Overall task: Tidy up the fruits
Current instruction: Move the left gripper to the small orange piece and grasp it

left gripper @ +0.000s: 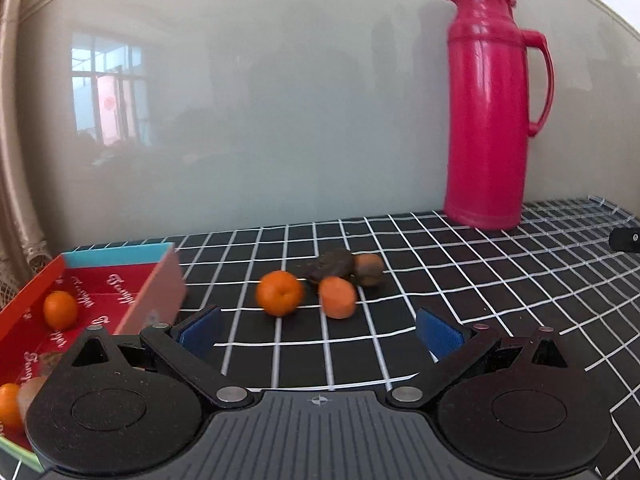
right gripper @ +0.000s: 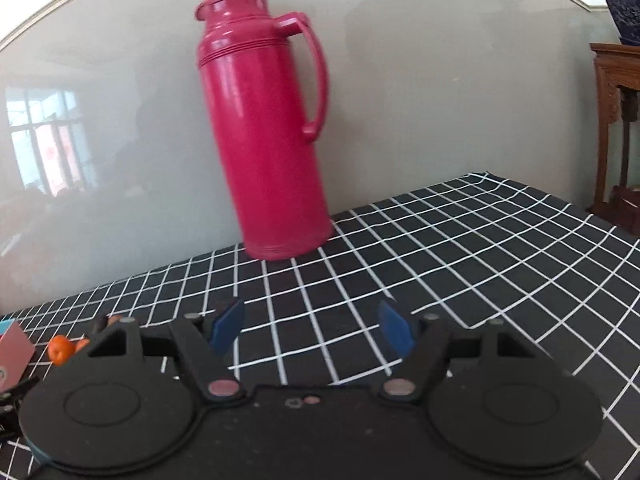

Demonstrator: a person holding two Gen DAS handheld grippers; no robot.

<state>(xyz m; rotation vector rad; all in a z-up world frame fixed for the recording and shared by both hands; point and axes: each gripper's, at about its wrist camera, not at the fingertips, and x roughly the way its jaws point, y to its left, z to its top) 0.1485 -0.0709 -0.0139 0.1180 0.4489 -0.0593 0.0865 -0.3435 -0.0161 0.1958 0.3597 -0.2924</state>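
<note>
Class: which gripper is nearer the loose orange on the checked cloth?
Left. The left gripper, jaws open, faces the orange just ahead. The right gripper faces the thermos, the orange far to its left.

- A lived-in home, by the look of the furnishings rather than any lab or shop fittings.
- A table under a black cloth with a white grid (right gripper: 460, 248), pushed against a pale glossy wall panel (left gripper: 280, 100).
- A tall red thermos jug (right gripper: 264, 120) stands at the far edge of the table, against the panel.
- The panel reflects a many-paned window (left gripper: 106, 88).
- A beige curtain (left gripper: 16, 200) hangs at the far left.
- At the far right stands carved dark wooden furniture (right gripper: 616, 128) with a blue-patterned vase (right gripper: 624, 16) on top.
</note>
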